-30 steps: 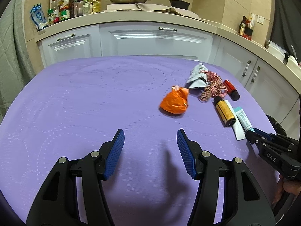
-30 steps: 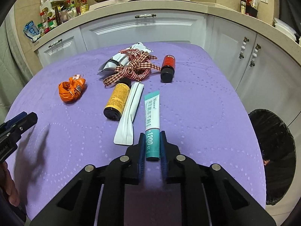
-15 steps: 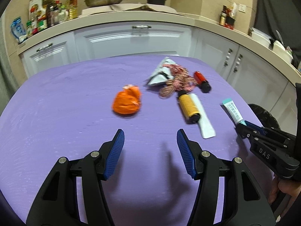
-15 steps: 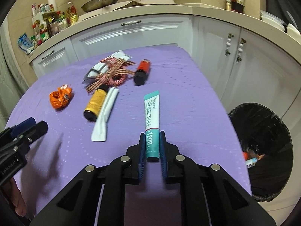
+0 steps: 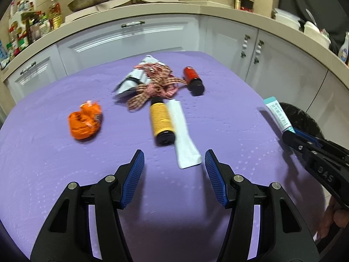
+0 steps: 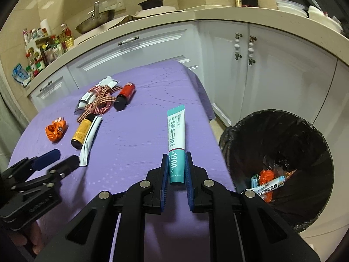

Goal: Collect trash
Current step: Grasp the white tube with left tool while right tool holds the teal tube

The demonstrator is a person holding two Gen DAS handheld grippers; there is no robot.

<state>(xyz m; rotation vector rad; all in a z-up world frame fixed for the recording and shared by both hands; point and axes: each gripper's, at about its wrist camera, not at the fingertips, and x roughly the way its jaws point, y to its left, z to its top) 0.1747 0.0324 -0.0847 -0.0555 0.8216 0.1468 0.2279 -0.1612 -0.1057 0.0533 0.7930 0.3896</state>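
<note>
Right gripper (image 6: 176, 170) clamps the teal-and-white tube (image 6: 175, 134) at its lower end, above the purple table's (image 6: 135, 131) right edge, beside the black-lined bin (image 6: 314, 207). Left gripper (image 5: 174, 162) hangs with jaws apart and empty above the table. Remaining items: orange wrapper (image 5: 85, 122), yellow bottle (image 5: 161, 122), white sachet (image 5: 183, 135), checked ribbon (image 5: 156, 85), red bottle (image 5: 193, 80).

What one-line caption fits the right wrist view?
Right gripper clamps a teal-and-white sachet above the purple table's edge, beside the black-lined trash bin.
</note>
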